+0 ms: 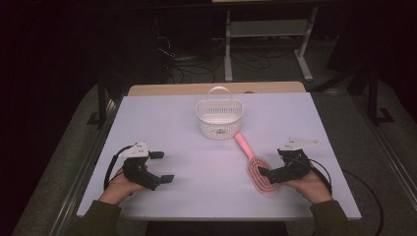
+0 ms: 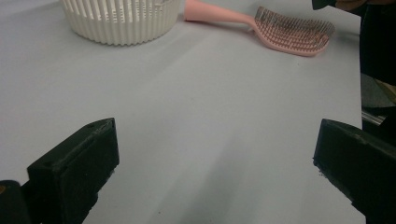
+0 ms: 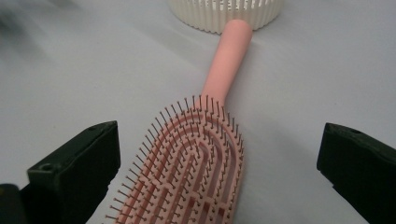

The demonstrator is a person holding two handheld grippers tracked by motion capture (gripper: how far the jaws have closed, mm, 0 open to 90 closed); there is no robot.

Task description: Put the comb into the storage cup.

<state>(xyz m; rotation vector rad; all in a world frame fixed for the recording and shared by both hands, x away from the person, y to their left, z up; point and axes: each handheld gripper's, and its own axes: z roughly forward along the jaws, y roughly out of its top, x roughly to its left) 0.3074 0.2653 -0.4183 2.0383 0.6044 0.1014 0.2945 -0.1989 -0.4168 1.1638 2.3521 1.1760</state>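
R gripper (image 1: 268,173) over the pink hairbrush (image 1: 258,169) at table's 4 o'clock, jaws wide, gripping nothing. Handle tip nearly touches white basket (image 1: 219,118) at 12. L gripper (image 1: 160,167) wide open, idle at 8. Reach phase; next, I'd say: lower, close on brush head.

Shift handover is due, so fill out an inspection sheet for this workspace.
Surface: white table, flat, no spills seen.
Job's things: pink hairbrush lying bristles up, handle tip next to the white basket; contact unclear.
Clutter: nothing seen.
Grippers: left gripper open over bare table; right gripper open, jaws either side of the brush head.
Cables: black cable trailing from each gripper; loose wires on the floor beyond.
Surroundings: dark room, white metal frame behind the table.
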